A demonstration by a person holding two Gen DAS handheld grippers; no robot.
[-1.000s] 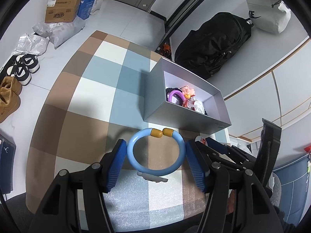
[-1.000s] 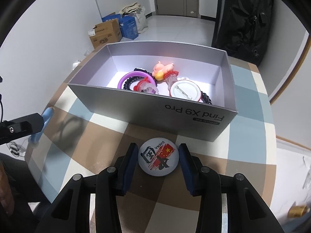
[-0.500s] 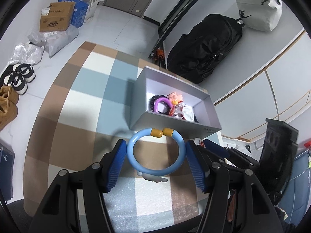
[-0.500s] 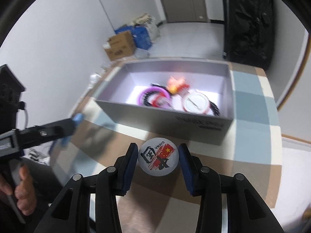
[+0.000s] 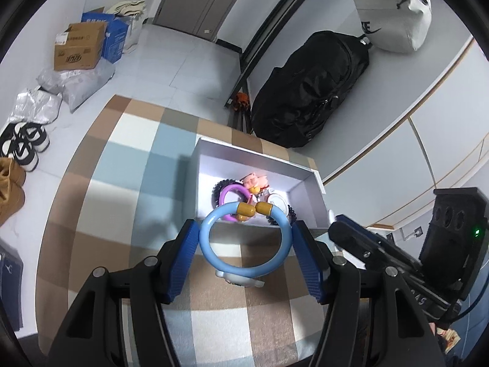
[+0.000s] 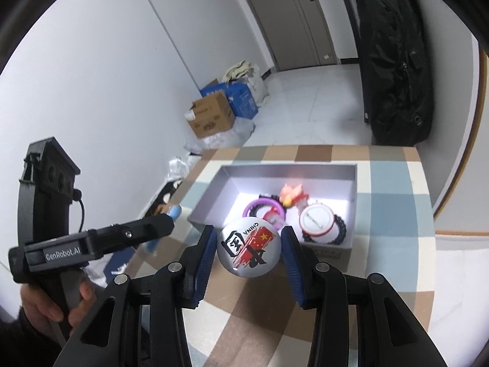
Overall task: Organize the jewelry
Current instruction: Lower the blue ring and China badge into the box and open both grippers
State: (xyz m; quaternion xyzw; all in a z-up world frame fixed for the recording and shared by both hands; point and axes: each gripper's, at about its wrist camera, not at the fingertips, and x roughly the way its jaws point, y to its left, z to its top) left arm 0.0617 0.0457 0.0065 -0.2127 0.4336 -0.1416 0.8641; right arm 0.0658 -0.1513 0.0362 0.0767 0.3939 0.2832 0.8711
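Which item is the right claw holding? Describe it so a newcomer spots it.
Find the grey box on the checked tablecloth. Just in front of it, the right claw grips a round badge, white with "CHINA", a black character and a red flag, unlike the rings inside the box.

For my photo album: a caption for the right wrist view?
Right claw carrying a round China badge toward the grey box of trinkets.

Glossy badge point(image 6: 249, 250), smooth plastic bangle point(image 5: 244, 241), matt card box point(image 6: 275, 173)
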